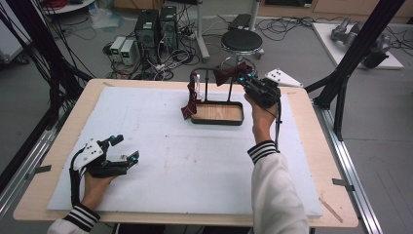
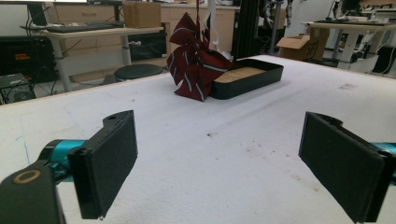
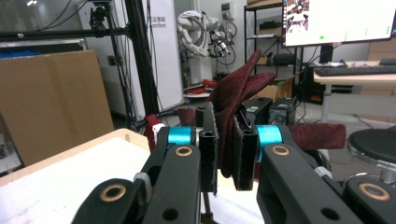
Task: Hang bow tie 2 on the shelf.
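My right gripper (image 3: pixel 226 149) pinches a dark red bow tie (image 3: pixel 236 95) above the black tray (image 1: pixel 217 121); my left gripper (image 2: pixel 219 163) rests on the tabletop (image 1: pixel 160 156), fingers spread.

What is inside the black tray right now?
The black tray shows only its bare wooden floor. A striped bow tie hangs against its left outer wall, hiding that edge. The right gripper holds a dark red bow tie above the back rim.
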{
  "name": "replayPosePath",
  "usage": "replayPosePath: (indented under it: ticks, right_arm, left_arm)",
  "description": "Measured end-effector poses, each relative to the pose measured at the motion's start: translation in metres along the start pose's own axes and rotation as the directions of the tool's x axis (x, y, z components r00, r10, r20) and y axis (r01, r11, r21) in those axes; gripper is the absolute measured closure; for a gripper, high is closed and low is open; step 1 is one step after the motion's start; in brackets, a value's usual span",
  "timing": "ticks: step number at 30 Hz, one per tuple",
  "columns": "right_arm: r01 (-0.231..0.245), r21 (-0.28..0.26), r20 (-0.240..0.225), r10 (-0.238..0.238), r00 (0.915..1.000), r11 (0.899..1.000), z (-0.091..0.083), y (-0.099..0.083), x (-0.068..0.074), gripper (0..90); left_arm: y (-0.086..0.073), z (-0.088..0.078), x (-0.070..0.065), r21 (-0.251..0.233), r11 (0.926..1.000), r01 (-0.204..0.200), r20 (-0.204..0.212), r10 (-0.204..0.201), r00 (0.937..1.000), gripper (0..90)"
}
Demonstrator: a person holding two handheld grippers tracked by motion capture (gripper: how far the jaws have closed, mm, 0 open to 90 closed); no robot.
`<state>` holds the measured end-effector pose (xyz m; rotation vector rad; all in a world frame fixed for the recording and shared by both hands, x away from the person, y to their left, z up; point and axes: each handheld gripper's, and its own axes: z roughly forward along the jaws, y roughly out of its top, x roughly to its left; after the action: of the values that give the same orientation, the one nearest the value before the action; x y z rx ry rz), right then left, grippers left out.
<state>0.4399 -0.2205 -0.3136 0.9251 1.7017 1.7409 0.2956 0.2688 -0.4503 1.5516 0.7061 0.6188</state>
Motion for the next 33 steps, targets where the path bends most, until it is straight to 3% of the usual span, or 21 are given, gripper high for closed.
replayPosePath:
  ticks: [11,13,18,23,26,33]
  right_arm:
    - [-0.036,0.032,-0.032,0.037,0.9988,0.999,-0.015,-0.011,-0.002,84.0]
    - [-0.045,0.072,-0.028,0.047,0.9985,0.996,-0.018,-0.017,-0.004,84.0]
    - [-0.061,0.097,-0.024,0.064,0.9977,0.993,-0.021,-0.026,-0.008,84.0]
    - [-0.047,0.089,-0.028,0.05,0.9984,0.995,-0.018,-0.027,-0.006,84.0]
    - [-0.025,0.122,-0.03,0.029,0.9991,0.992,-0.014,-0.029,-0.003,84.0]
    - [-0.001,0.132,-0.036,0.006,0.9993,0.991,-0.007,-0.031,0.002,83.9]
  left_arm:
    - [0.0,0.0,-0.001,0.0,1.0,-0.002,0.001,0.002,1.0,12.0]
    - [0.0,0.0,-0.001,0.0,1.0,0.0,0.001,0.0,1.0,12.0]
    - [0.0,0.001,-0.001,0.0,1.0,-0.001,-0.002,0.001,1.0,12.0]
    - [0.0,0.001,-0.001,0.0,1.0,0.0,-0.001,0.0,1.0,12.1]
    - [0.0,0.001,-0.001,0.001,1.0,0.0,0.0,0.0,1.0,12.1]
    - [0.0,0.001,0.0,0.0,1.0,0.001,0.001,-0.001,1.0,12.3]
